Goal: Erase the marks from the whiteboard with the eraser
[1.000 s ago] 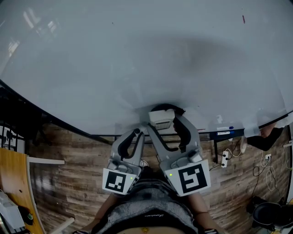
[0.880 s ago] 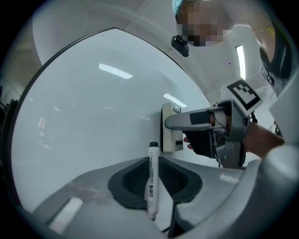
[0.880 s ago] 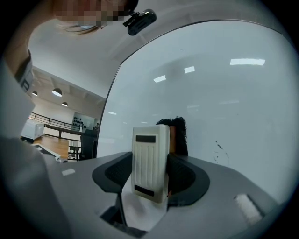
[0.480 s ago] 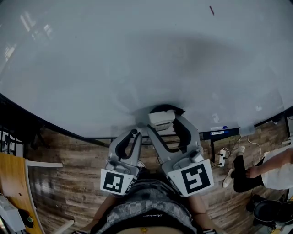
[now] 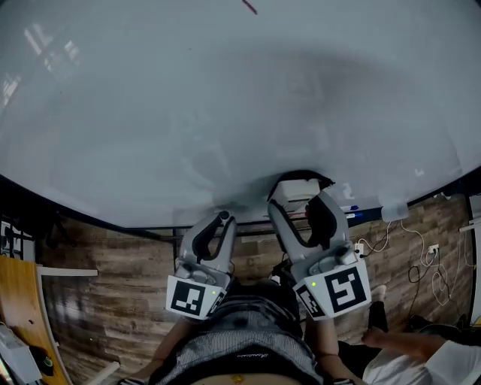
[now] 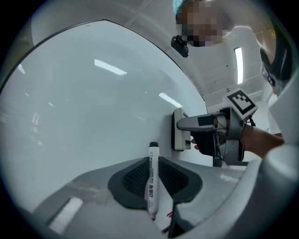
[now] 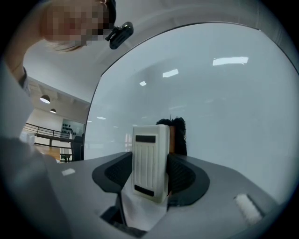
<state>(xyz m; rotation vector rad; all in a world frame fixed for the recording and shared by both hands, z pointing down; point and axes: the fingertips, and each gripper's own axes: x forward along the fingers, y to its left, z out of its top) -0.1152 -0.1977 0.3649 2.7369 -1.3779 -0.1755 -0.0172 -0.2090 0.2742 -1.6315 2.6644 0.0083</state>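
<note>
Against the lower part of the whiteboard point(image 5: 225, 113), the white eraser point(image 5: 293, 192) is clamped between the right gripper's point(image 5: 297, 201) jaws, its dark felt touching the board. Just beside it, the left gripper point(image 5: 222, 219) pinches a marker point(image 6: 152, 182). A red mark point(image 5: 249, 7) lies well above.

Head looks down; gripper views share whiteboard point(image 5: 225, 113).

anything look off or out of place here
Nothing looks damaged, spilled or askew. The right tongs grip the eraser against the whiteboard, and the left tongs hold a marker. One small red mark shows on the board, near the top of the head view.
</note>
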